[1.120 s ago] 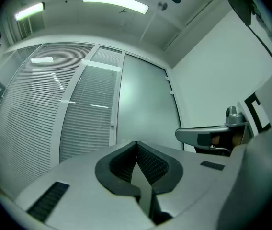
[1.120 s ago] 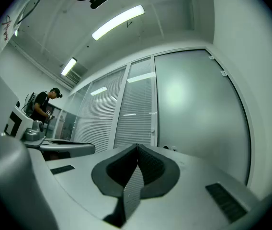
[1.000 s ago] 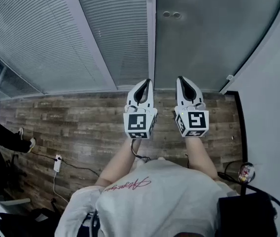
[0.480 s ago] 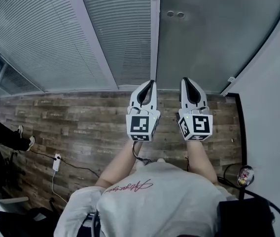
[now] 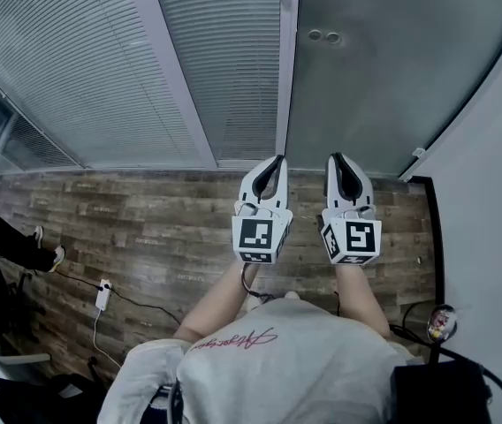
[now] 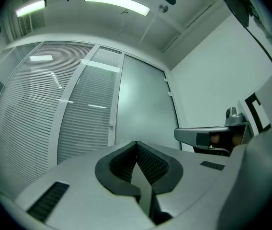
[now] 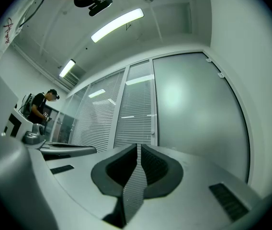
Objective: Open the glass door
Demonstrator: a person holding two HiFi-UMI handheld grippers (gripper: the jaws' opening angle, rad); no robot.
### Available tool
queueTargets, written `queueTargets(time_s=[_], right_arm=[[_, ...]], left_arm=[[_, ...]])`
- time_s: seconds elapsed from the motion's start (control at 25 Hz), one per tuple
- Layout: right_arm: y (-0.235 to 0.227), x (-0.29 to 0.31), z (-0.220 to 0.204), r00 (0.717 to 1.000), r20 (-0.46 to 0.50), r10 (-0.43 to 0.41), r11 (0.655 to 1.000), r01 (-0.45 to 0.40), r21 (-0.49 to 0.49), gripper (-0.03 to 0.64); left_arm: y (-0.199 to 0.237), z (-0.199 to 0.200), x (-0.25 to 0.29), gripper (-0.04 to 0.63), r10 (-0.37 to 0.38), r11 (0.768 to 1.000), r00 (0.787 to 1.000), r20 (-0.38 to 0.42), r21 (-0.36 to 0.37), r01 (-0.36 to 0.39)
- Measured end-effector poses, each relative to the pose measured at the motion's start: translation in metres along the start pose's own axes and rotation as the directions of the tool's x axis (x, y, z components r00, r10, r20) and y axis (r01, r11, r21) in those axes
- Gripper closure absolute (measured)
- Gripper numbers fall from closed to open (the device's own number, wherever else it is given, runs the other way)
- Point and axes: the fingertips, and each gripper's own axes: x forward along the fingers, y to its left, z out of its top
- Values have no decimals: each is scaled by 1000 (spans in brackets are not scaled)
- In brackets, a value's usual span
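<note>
Glass door (image 5: 384,69), frosted and grey, fills the head view from 12 to 2 o'clock and appears closed in its frame. Two small round fittings (image 5: 323,36) sit near its left edge, just beside the white post (image 5: 285,69) that separates it from the panels of slatted blinds (image 5: 101,69), which run off toward 10 o'clock. A plain white wall (image 5: 498,175) meets the door on the 3 o'clock side.

Both grippers are held out side by side above the wooden floor (image 5: 145,228), near each other but apart, pointing to 12 o'clock at the foot of the door and short of it. The left gripper (image 5: 277,160) is clenched, its ribbed pads meeting at the tips with nothing between them. Its own view looks up at the door at about 12 o'clock, with the blinds at 10 o'clock. The right gripper (image 5: 335,157) is clenched and empty as well, pads pressed flat together. In its view the door spreads from 12 to 3 o'clock.

On the floor at 8 o'clock in the head view lies a white plug adapter (image 5: 102,294) with a thin cable, and a bystander's legs (image 5: 12,246) reach in from the 9 o'clock edge. Long ceiling lights (image 6: 117,3) glow at 12 o'clock in the left gripper view.
</note>
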Motion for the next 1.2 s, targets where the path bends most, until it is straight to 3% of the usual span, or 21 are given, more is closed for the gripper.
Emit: queueTargets(time_s=[0.48, 0.76, 1.2], right_arm=[[13, 1, -6, 998, -11, -67, 998, 67, -10, 598], [15, 7, -17, 996, -33, -82, 996, 81, -26, 598], [-33, 73, -35, 996, -16, -83, 996, 82, -23, 598]], left_arm=[[17, -4, 1, 589, -62, 998, 998, 3, 18, 62], [24, -15, 8, 589, -72, 997, 997, -13, -14, 72], [46, -34, 83, 588, -49, 999, 999, -1, 10, 49]])
